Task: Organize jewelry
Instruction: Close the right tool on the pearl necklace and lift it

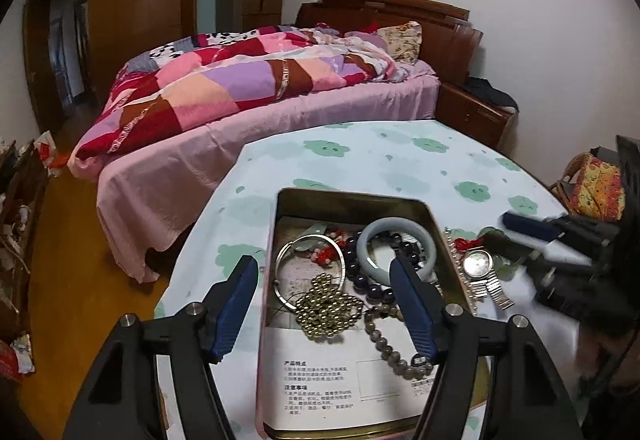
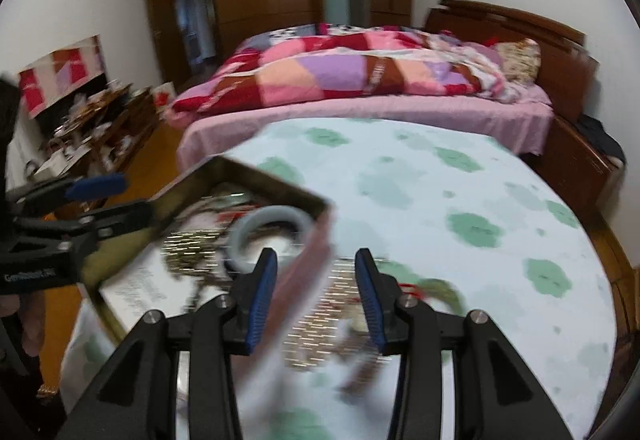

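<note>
A pink tin box (image 1: pixel 262 320) on the table holds a pale jade bangle (image 1: pixel 430 242), a silver bangle (image 1: pixel 288 244), a heap of brass beads (image 1: pixel 326 306) and dark bead strings (image 1: pixel 386 346). My left gripper (image 1: pixel 324 272) is open above the box, empty. A silver watch (image 1: pixel 478 264) and a rhinestone strip lie on the cloth right of the box. My right gripper (image 2: pixel 316 260) is open over the box's right wall (image 2: pixel 308 272) and the strip (image 2: pixel 340 304); the view is blurred. The jade bangle (image 2: pixel 240 236) shows there too.
The round table has a pale cloth with green blotches (image 1: pixel 400 159). A bed with a patchwork quilt (image 1: pixel 248 79) stands behind it. A cluttered low cabinet (image 2: pixel 92 123) is at the left. A basket (image 1: pixel 592 187) sits at the right.
</note>
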The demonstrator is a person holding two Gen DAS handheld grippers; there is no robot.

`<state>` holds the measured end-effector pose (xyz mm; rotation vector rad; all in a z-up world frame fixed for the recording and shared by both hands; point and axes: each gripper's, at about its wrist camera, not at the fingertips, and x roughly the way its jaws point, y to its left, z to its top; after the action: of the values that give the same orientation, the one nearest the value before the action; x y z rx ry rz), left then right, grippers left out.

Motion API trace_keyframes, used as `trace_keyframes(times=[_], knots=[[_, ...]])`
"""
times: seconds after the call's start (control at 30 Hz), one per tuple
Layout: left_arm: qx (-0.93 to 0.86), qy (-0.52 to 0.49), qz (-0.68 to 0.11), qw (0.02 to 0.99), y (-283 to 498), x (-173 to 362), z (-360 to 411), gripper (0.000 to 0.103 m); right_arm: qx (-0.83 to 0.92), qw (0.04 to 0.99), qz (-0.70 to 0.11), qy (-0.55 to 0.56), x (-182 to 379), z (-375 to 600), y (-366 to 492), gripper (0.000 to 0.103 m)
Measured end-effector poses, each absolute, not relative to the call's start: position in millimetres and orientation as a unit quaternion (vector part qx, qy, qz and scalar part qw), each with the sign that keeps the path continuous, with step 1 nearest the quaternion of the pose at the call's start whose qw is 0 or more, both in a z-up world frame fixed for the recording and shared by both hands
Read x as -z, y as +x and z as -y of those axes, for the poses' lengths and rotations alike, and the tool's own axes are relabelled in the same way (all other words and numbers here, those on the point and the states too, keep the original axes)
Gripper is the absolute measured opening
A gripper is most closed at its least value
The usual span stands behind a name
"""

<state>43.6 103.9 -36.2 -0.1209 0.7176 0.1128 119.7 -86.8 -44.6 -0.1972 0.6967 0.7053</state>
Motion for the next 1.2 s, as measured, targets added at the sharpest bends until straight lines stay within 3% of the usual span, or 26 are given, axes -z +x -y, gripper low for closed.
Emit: trace_keyframes(times=[0.13, 0.2, 0.37, 0.87, 0.93, 0.97, 1.07, 1.1, 1.2], knots=[[-0.067, -0.043, -0.357, 0.931, 46.1, 43.2, -100.7, 0.069, -0.304, 0.883, -0.346, -0.088, 48.4, 108.1, 138.3, 0.041], [-0.068, -0.046, -0.362, 0.929, 48.6, 47.8, -101.1, 0.069, -0.298, 0.883, -0.350, -0.092, 50.5, 109.3, 141.7, 0.034], [-0.073, -0.051, -0.365, 0.927, 54.1, 48.9, -101.4, 0.069, -0.310, 0.874, -0.358, -0.110, 58.0, 96.6, 139.3, 0.028], [-0.073, -0.052, -0.358, 0.929, 57.6, 41.0, -100.2, 0.069, -0.325, 0.831, -0.415, -0.177, 98.6, 57.3, 141.1, 0.025], [-0.072, -0.052, -0.357, 0.930, 57.3, 39.8, -99.8, 0.069, -0.323, 0.833, -0.412, -0.180, 97.9, 59.0, 139.2, 0.023], [-0.072, -0.053, -0.357, 0.930, 57.7, 39.3, -99.7, 0.069, -0.324, 0.833, -0.412, -0.180, 97.4, 59.1, 138.2, 0.017], [-0.068, -0.056, -0.355, 0.931, 57.8, 36.3, -98.2, 0.069, -0.336, 0.833, -0.408, -0.167, 94.6, 59.6, 132.0, 0.015], [-0.066, -0.055, -0.354, 0.931, 58.1, 35.0, -97.0, 0.069, -0.339, 0.836, -0.399, -0.163, 90.9, 61.6, 127.7, 0.009], [-0.059, -0.052, -0.351, 0.933, 59.1, 29.5, -91.3, 0.069, -0.345, 0.845, -0.382, -0.145, 78.4, 66.1, 119.3, 0.009]])
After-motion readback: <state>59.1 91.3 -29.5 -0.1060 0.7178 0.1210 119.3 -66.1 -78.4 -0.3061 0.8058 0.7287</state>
